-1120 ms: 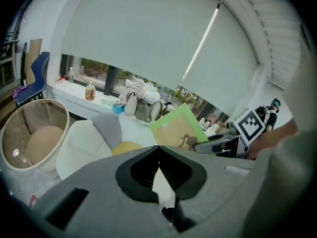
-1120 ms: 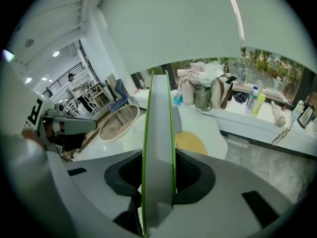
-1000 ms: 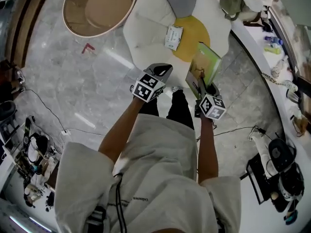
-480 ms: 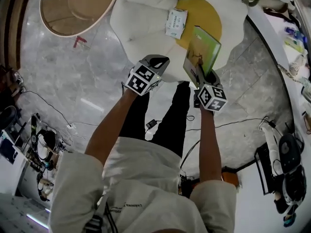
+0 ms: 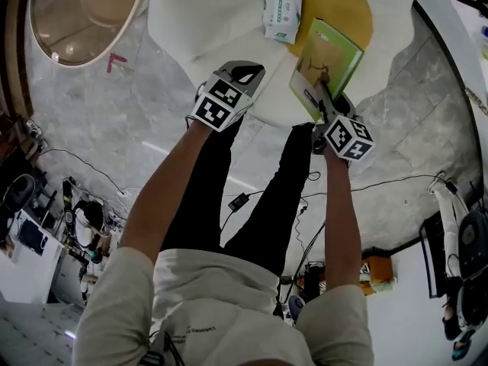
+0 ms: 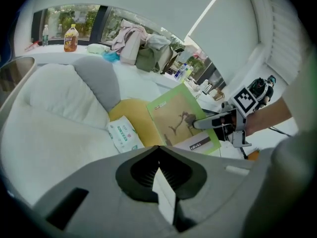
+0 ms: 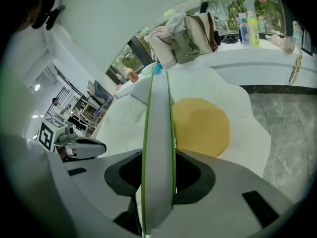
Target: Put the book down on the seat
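Note:
The green book (image 5: 328,62) hangs tilted over the front of the white flower-shaped seat (image 5: 191,21), beside its yellow centre (image 5: 358,10). My right gripper (image 5: 323,104) is shut on the book's near edge. In the right gripper view the book (image 7: 158,133) shows edge-on between the jaws of the right gripper (image 7: 158,185). My left gripper (image 5: 245,73) hovers over the seat's front edge, left of the book, shut and holding nothing. From the left gripper (image 6: 159,175) I see the book's cover (image 6: 179,120), the right gripper (image 6: 214,123) and the yellow centre (image 6: 130,110).
A white wipes pack (image 5: 284,11) lies on the seat by the yellow centre. A round wooden table (image 5: 76,10) stands at the upper left. Cables (image 5: 240,201) run over the marble floor round the person's legs. A curved counter holds clothes (image 7: 185,33) and bottles (image 7: 247,26).
Both grippers have moved forward over the seat, and the seat has slid toward the top of the head view. The book travels with the right gripper, which stays shut on it.

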Motion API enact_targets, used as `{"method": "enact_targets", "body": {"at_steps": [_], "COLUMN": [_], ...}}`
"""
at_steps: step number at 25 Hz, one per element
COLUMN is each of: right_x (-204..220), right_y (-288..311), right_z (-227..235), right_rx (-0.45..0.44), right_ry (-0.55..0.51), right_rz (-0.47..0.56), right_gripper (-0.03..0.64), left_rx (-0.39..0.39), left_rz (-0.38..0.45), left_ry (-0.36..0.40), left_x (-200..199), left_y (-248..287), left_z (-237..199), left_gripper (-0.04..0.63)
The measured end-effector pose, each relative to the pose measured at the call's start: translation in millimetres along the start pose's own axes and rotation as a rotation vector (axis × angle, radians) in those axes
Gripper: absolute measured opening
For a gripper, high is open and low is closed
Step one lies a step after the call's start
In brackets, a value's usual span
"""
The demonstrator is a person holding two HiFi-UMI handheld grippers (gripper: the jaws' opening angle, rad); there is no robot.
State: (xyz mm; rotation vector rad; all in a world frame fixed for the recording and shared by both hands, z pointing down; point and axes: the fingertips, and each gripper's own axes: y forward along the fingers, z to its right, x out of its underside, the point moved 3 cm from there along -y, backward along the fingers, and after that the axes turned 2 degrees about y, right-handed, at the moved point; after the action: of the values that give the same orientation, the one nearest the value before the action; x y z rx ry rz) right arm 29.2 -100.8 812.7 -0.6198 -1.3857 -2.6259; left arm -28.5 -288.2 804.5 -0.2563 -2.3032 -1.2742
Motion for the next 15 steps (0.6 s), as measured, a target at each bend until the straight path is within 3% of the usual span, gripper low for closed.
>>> {"method": "enact_targets", "body": {"at_steps": [7,11,15], "right_x": [6,9,10], "right_y": [27,51,67], "right_z": [35,51,61], "right_rx": [-0.052,-0.068,-0.140], "right_ry": [0.088,0.083,0.140], "right_rz": [0.046,0.047,0.081], "right_gripper": [0.135,0.135,0.137], "left_rx": [-0.010,-0.004,0.001], "left_rz": [-0.029,-0.034,-0.056], "left_ry": [0.010,-0.012,-0.015], "left_x": [8,11,23], "left_y": [45,78,112], "left_z": [-9,-15,-19], "left_gripper": [0.008,0.008,0.008]}}
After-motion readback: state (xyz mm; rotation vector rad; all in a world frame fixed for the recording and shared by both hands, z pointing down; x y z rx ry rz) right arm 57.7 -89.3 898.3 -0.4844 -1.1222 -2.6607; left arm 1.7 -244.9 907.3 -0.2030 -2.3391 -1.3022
